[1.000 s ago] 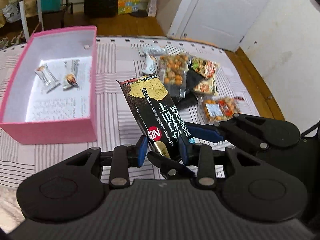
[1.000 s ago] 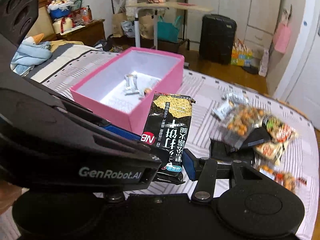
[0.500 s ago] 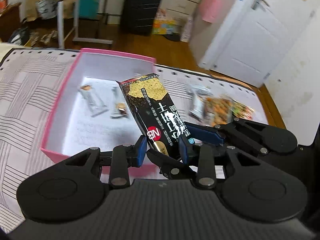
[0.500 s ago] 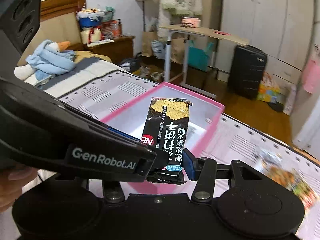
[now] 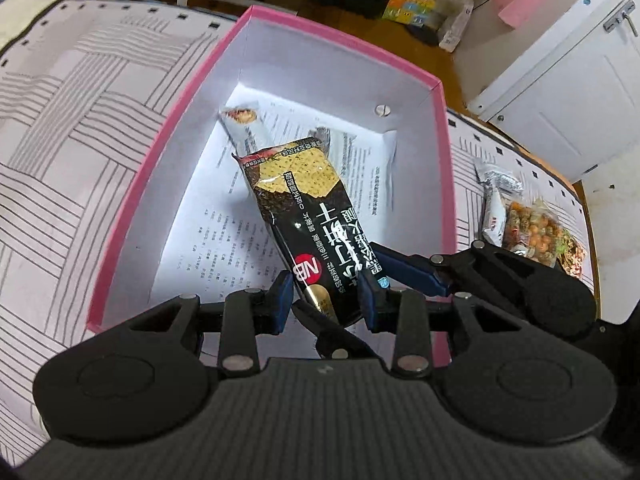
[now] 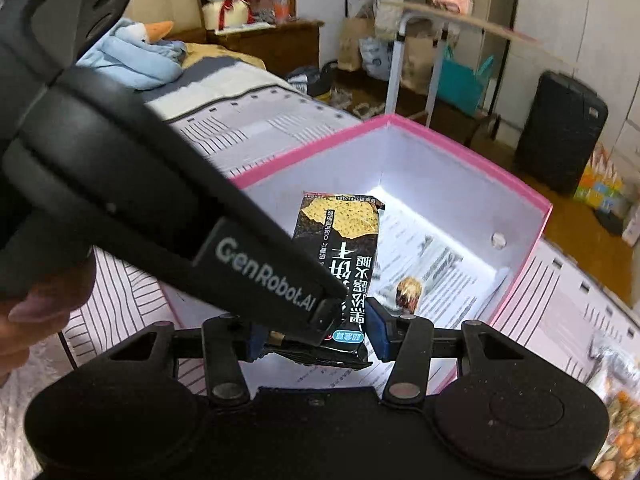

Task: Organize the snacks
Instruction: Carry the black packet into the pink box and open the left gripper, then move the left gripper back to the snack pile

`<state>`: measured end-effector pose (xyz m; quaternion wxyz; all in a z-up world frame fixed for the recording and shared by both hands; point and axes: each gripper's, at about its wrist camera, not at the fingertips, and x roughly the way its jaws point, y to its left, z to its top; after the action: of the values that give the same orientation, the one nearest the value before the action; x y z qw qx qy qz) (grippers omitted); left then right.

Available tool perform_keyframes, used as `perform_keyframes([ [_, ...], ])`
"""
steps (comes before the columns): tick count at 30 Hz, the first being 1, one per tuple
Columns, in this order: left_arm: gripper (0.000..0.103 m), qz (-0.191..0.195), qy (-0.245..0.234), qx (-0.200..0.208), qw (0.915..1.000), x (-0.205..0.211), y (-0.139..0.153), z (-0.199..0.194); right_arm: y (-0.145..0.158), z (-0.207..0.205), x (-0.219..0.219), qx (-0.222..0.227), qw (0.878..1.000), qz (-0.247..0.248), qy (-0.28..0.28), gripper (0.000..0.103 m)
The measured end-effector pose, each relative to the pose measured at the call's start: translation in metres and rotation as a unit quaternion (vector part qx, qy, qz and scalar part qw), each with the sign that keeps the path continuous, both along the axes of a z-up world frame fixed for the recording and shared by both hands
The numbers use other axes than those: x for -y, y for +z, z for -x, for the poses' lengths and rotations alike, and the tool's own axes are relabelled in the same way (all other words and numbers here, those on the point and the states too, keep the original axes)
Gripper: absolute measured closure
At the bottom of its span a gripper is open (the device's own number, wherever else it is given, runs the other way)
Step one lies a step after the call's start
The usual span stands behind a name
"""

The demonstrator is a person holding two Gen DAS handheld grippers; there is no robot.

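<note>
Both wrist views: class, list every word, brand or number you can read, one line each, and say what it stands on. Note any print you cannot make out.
"NB": red circle on the black cracker packet.
"GenRobot.AI": side of the left gripper in the right wrist view.
Large white Chinese characters on the packet: upside down, not read with confidence.
Printed sheet lining the pink box: too small to read.
White wrapper on the bedsheet: too blurred.

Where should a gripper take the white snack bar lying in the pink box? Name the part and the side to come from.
Take the white snack bar across its narrow width, near the far end with the picture, coming down from above. It lies flat on the floor of the pink box, whose walls probably block a sideways approach, and the black cracker packet hides its near end.
</note>
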<state>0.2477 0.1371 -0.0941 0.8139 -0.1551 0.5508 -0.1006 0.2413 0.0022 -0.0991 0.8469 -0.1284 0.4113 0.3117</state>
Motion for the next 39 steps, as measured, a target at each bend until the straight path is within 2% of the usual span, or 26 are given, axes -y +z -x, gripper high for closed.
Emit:
perform_keyframes([
  [8,0.067,-0.007,-0.002,-0.014,0.9999,0.003,-0.013,-0.005,-0.009,-0.005,-0.011,-0.007,1.0,0.026,0.001,0.048],
  [12,0.067,-0.038,0.0,-0.002,0.9993,0.005,-0.011,-0.001,-0.002,-0.001,-0.009,0.001,1.0,0.028,-0.006,0.048],
  [15,0.067,-0.042,-0.001,0.009,0.9991,0.003,-0.004,0.005,0.008,0.007,-0.001,0.003,0.999,0.031,-0.017,0.048],
  [24,0.066,-0.062,-0.025,0.077,0.9948,0.013,0.055,0.043,0.051,0.045,0.037,0.023,0.998,0.027,-0.053,0.047],
  [32,0.062,-0.081,-0.069,0.128,0.9859,0.035,0.111,0.085,0.102,0.086,0.104,0.037,0.995,-0.011,-0.096,0.044],
  [39,0.053,-0.076,-0.115,0.151,0.9789,0.072,0.136,0.109,0.133,0.11,0.167,0.05,0.986,-0.048,-0.152,0.041],
])
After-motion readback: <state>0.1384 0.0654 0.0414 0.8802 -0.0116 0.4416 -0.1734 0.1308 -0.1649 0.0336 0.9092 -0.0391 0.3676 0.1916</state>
